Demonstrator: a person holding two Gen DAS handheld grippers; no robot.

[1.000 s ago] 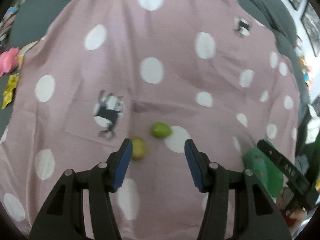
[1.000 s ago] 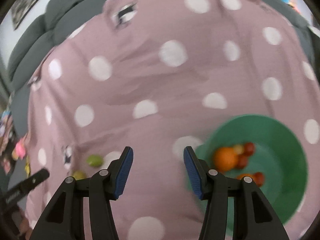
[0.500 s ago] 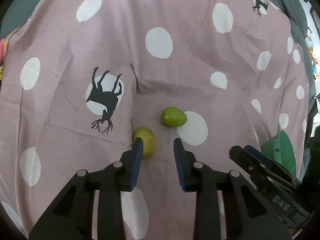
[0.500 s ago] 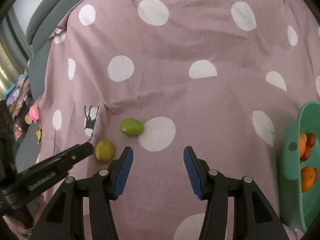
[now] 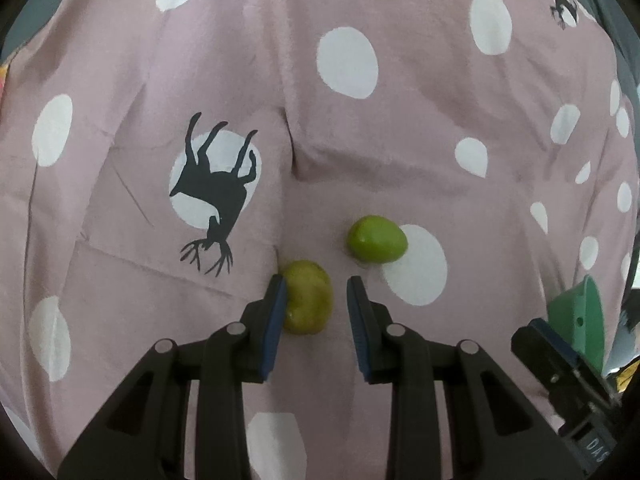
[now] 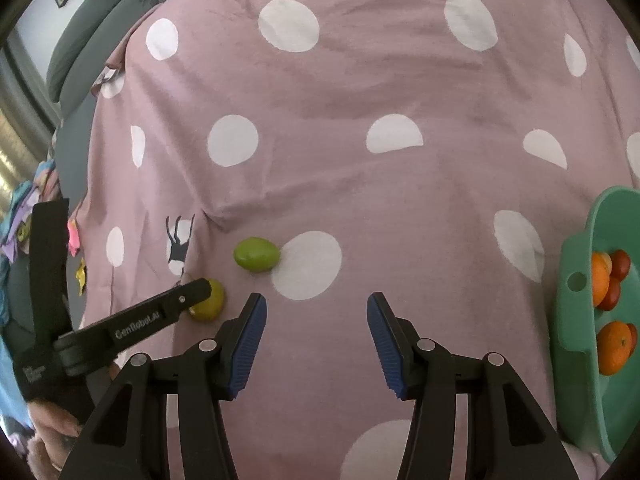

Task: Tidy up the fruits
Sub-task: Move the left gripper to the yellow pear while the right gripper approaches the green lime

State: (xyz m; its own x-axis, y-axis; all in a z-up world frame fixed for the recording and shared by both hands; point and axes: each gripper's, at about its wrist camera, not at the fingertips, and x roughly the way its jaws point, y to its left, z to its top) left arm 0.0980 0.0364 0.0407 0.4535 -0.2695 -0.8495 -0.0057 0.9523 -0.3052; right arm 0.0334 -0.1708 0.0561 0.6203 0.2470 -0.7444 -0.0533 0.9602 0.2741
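**Q:** What has just changed at the left gripper (image 5: 316, 282)?

**A:** Its jaws, wide a second ago, have narrowed and kept that gap for the last half second. It has also come down over the yellow fruit (image 5: 308, 304). The fruit now lies between the tips. The left pad (image 5: 276, 312) touches it, and a sliver of cloth (image 5: 360, 140) shows at the right pad. The jaws are narrow but not yet clamped, and the fruit rests on the cloth.

**Q:** And the right gripper (image 6: 316, 300)?

**A:** Its jaws are parted and hold nothing, with the gap unchanged. It has swung left, away from the bowl (image 6: 576, 304), which a second ago lay just beyond its right finger and now sits at the right edge. The green fruit (image 6: 256, 254) lies just beyond its left finger, a little farther off than the yellow one.

**Q:** What does that mean for the task?

**A:** Probably a two-handed pick-up is being set up, one fruit per gripper. Both fruits are still outside the bowl, which already holds oranges (image 6: 612, 346) and red fruits (image 6: 620, 264).

**Q:** Is there any legible writing?

**A:** "GenRobot.AI" runs along the left gripper's finger in the right wrist view. "DAS" shows in part on the right gripper in the left wrist view. Smaller print on the left gripper's body cannot be read. The cloth carries a deer (image 5: 216, 196) but no text.
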